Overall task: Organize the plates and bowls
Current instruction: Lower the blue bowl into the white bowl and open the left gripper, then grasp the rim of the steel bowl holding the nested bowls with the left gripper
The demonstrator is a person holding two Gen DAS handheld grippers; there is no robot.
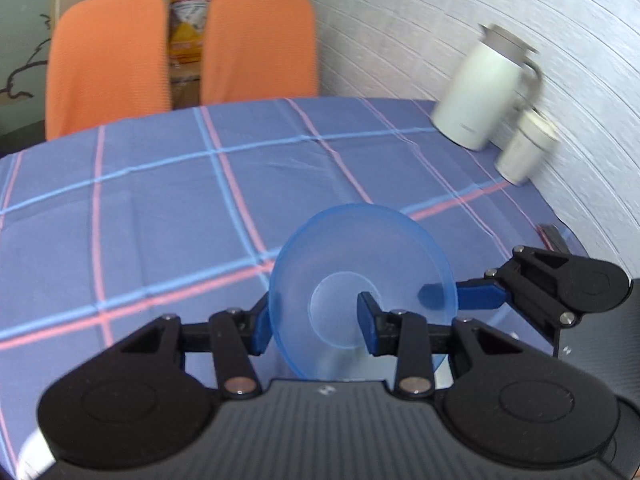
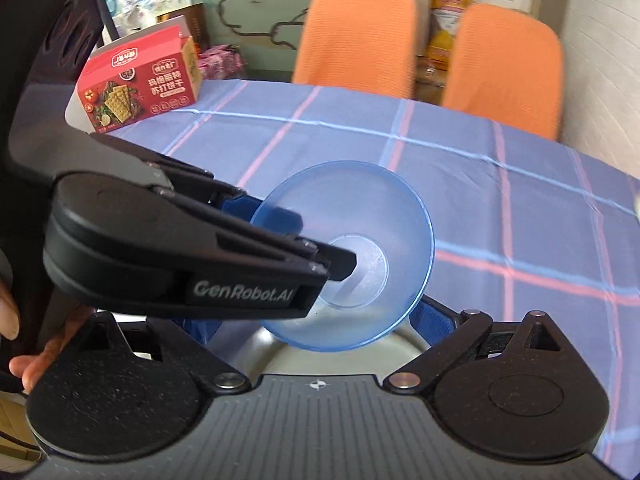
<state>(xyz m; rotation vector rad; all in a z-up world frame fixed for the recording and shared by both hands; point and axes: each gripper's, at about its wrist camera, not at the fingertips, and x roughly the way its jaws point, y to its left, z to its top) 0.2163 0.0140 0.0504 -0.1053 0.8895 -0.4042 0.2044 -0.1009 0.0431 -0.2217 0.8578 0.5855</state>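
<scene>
One blue bowl (image 1: 362,280), translucent, tilted, L hand-held gripper (image 1: 316,326)

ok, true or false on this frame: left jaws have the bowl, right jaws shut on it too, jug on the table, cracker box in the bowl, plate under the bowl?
1. The left gripper pinches the bowl wall, one finger inside and one outside. True.
2. The right gripper is shut on the bowl. False: its jaws stand open on either side of it.
3. A white jug stands on the table by the wall. True.
4. The box lies in the bowl. False: it stands at the table's far edge, apart from the bowl.
5. A pale plate shows beneath the bowl. True.
</scene>
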